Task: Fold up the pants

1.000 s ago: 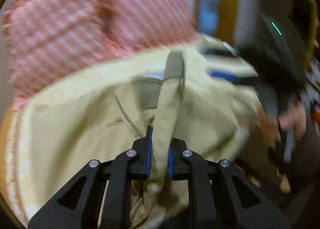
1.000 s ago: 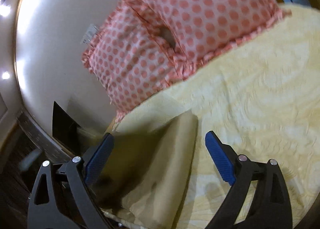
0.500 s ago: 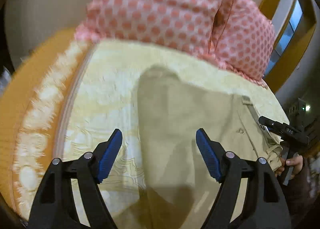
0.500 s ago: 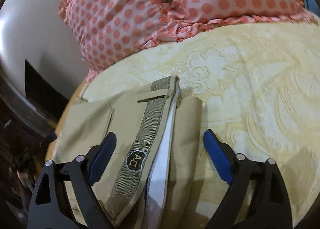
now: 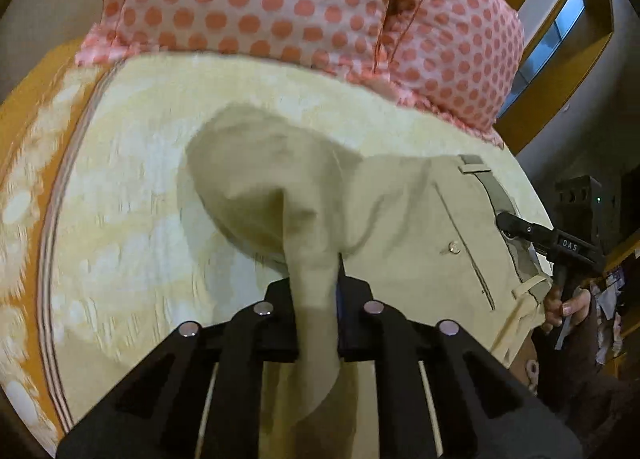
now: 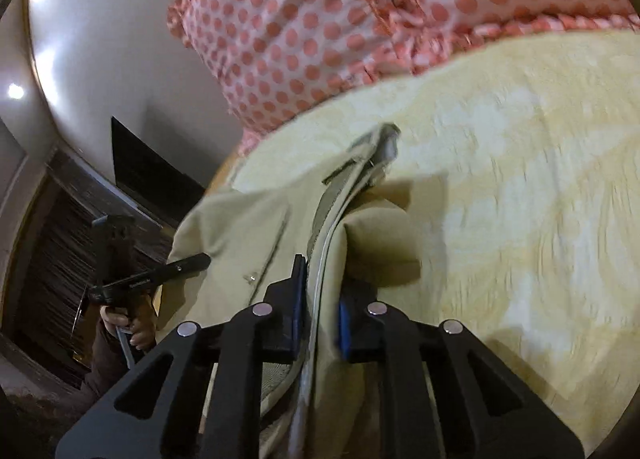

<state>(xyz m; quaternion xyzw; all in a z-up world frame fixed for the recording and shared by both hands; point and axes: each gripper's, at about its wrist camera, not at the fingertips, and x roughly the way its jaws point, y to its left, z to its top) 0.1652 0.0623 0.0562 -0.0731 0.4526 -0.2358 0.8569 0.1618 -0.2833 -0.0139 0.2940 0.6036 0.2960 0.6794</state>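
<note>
Khaki pants [image 5: 400,215] lie on a pale yellow bedspread [image 5: 132,195]. My left gripper [image 5: 318,279] is shut on a pinched fold of the leg fabric and lifts it into a ridge. My right gripper [image 6: 322,295] is shut on the waistband edge of the pants [image 6: 248,235], with the grey inner band running up between its pads. The back pocket with its button shows in both views. The right gripper also shows in the left wrist view [image 5: 500,219] at the waistband. The left gripper also shows in the right wrist view [image 6: 202,259], at the left edge of the pants.
Two pink pillows with coral dots [image 5: 280,7] lie at the head of the bed [image 6: 360,31]. The orange patterned border of the bedspread [image 5: 24,179] runs along the left. A dark wooden floor [image 6: 60,243] lies beyond the bed edge.
Both grippers were open over the pants half a second ago. Both have now closed on the fabric, the left on a leg fold and the right on the waistband.
</note>
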